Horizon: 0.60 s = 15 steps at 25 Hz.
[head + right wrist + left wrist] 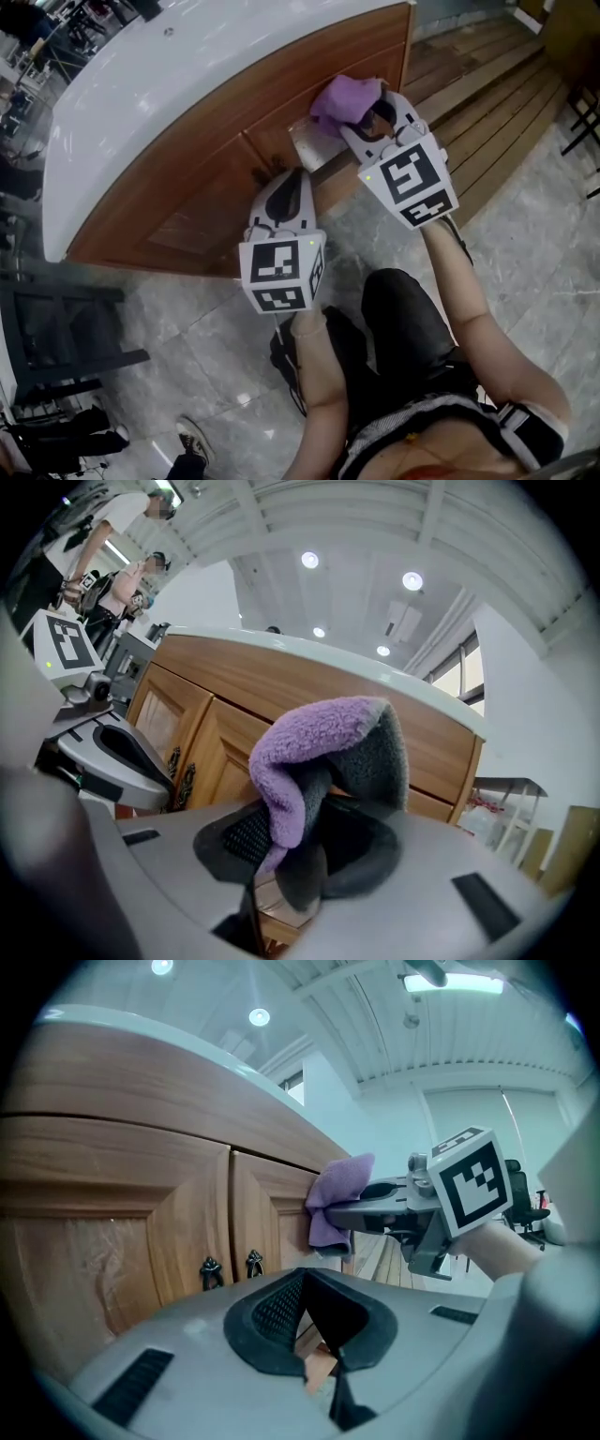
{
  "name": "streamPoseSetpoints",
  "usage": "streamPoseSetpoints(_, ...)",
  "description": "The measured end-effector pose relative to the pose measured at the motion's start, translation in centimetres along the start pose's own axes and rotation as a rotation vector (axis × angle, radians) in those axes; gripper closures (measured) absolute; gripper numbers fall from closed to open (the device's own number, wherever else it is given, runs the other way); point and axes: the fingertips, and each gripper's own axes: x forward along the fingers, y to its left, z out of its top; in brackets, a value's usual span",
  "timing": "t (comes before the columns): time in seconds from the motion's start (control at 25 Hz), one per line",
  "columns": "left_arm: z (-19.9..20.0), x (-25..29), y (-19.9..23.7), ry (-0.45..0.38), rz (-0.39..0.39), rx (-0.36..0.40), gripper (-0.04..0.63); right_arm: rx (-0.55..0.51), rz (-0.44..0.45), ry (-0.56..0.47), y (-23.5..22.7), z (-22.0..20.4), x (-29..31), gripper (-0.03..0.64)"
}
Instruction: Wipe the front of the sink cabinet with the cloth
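Note:
The sink cabinet's wooden front (206, 178) runs under a white countertop (187, 66). A purple and grey cloth (345, 101) is bunched in my right gripper (370, 117), which is shut on it. The cloth (337, 1199) appears pressed against the upper part of the right-hand door. In the right gripper view it (319, 752) folds over the jaws and hides their tips. My left gripper (286, 180) is held lower and to the left, close in front of the cabinet doors (112, 1241). It is shut with nothing in it. Two small dark door handles (230, 1267) show just beyond its jaws.
Wooden decking (487, 66) lies to the right of the cabinet, and grey marble tiles (187, 356) cover the floor in front. A dark stand (56, 328) is at the left. The person's knees (403, 319) are right below both grippers. People stand in the far background (103, 555).

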Motion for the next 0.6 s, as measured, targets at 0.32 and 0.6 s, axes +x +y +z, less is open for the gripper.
streamPoseSetpoints(0.32,0.7,0.8,-1.3,-0.021,-0.033,0.008,0.598,-0.001,-0.063,0.046,-3.2,-2.2,-0.3,0.446)
streamPoseSetpoints(0.6,1.0,2.7,-3.8,-0.034,-0.101,0.002,0.598,-0.01,-0.141,0.103,-6.5,-4.4,-0.7,0.446)
